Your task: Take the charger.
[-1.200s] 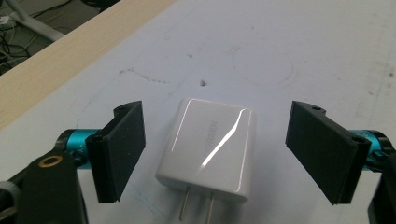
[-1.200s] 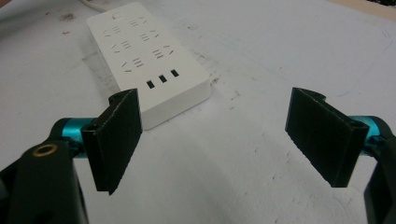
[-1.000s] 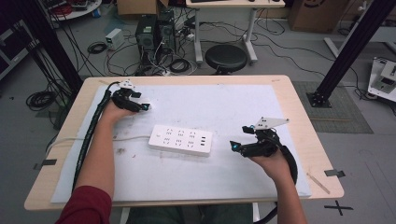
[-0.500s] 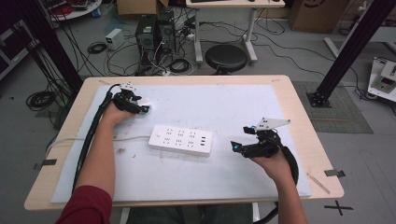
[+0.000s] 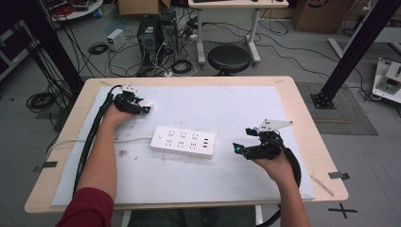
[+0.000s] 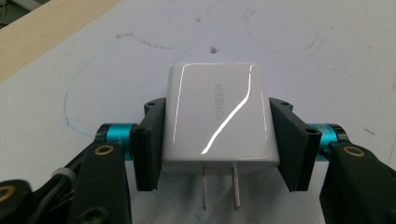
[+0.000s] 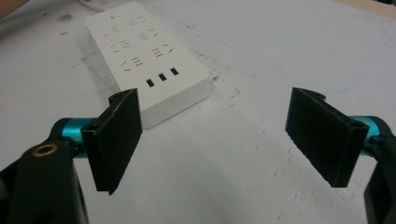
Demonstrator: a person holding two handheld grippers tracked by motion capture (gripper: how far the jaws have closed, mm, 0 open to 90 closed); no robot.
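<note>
where our forearms come in over the near edge of the wooden table (image 5: 302, 101), the sheet of white paper (image 5: 246, 106) covering most of its top lies under everything we handle. nearest to us, on our right, the right claw (image 5: 236, 149) sits low over the paper with its two black jaws spread wide and nothing between them; in the right gripper view its pads (image 7: 119, 140) stand well apart over bare paper. just past its tips lies the flat white rectangular plastic power strip (image 5: 183, 141), flat on the paper at the middle of the table, its rows of sockets and three small usb slots facing up; in the right gripper view the strip's (image 7: 149, 60) near corner sits just beyond the left-hand pad, not touching it. a thin white cord (image 5: 94, 140) runs from the strip's end toward the table's left edge, passing under our left forearm.

farther out, at the far left part of the paper, the left claw (image 5: 144, 106) has just been closing and now clamps the glossy white boxy plastic charger plug (image 6: 217, 119) by its two flat sides. the pads (image 6: 149, 142) press on it from either side, and its two metal prongs (image 6: 219, 186) point back toward the claw's body. the plug is well apart from the strip, up and to its left.
</note>
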